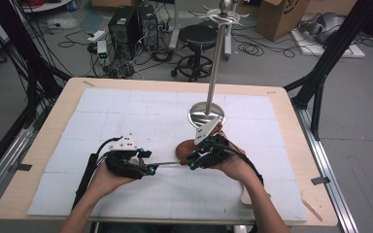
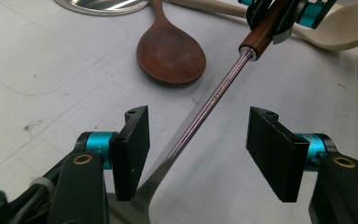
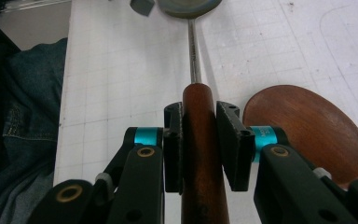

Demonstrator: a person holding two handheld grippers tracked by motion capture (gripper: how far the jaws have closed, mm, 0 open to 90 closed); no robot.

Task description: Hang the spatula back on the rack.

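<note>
Forearms of the person come in from the bottom edge of the high view, and I go from left to right. My left gripper (image 1: 143,161) is over the white mat (image 1: 102,111), near the front half of the bench (image 1: 43,145). In the left gripper view its jaws are spread, with the thin metal shaft (image 2: 205,109) of the utensil running between the pads (image 2: 135,149). The shaft lies close to the left pad, and I cannot tell if it touches; the right pad is clearly apart from it. At the bottom edge the shaft widens into a flat metal blade (image 2: 144,196).

To the right, the wooden spoon (image 1: 187,149) lies on the mat with its bowl facing up, just beside the shaft. My right gripper (image 1: 194,160) pinches the dark wooden handle (image 3: 200,154) of the utensil; both pads press on it.

Behind the right gripper stands the metal stand (image 1: 215,63) with a round base (image 1: 205,114). A pale spoon (image 2: 335,32) lies beyond it in the left gripper view.

Left part of the mat is free, with wide room up to the bench edge. Right side also has open mat.
</note>
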